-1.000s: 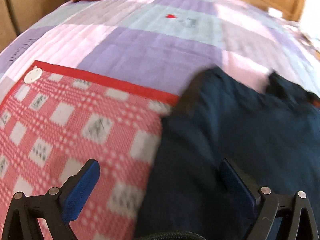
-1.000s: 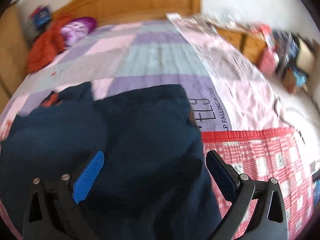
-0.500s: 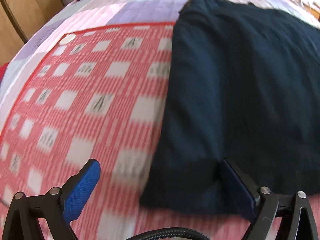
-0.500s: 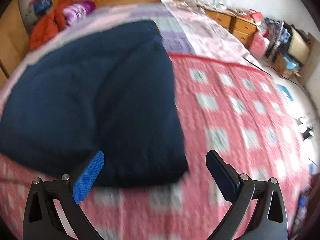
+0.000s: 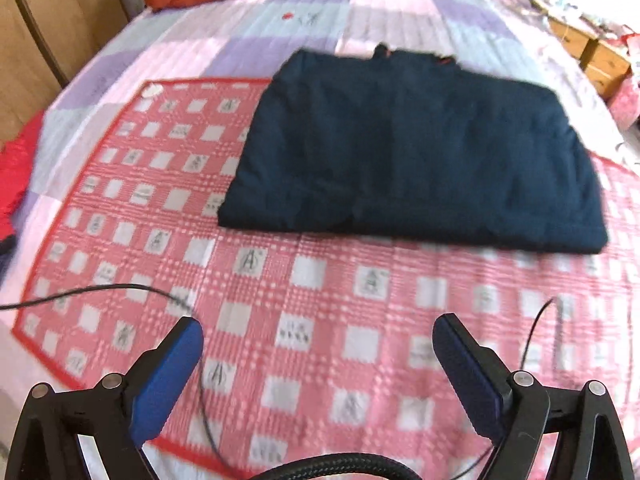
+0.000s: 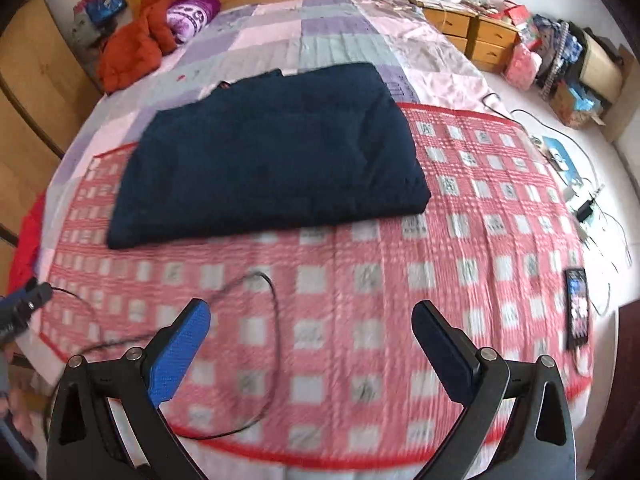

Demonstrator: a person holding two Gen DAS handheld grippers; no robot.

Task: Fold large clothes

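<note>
Navy cloth, the folded garment (image 5: 412, 152) now lies as a neat rectangle on the red checked mat (image 5: 312, 320) on the bed, where a second ago it filled both views right under the jaws. Both have drawn back: the left hand-held gripper (image 5: 316, 368) and the right hand-held gripper (image 6: 310, 350) hang spread wide and empty, well short of its near edge. The fold looks finished, though blur hides the seams.

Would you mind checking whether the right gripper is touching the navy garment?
Apart: the right wrist view shows checked blanket between the gripper and garment.
</note>
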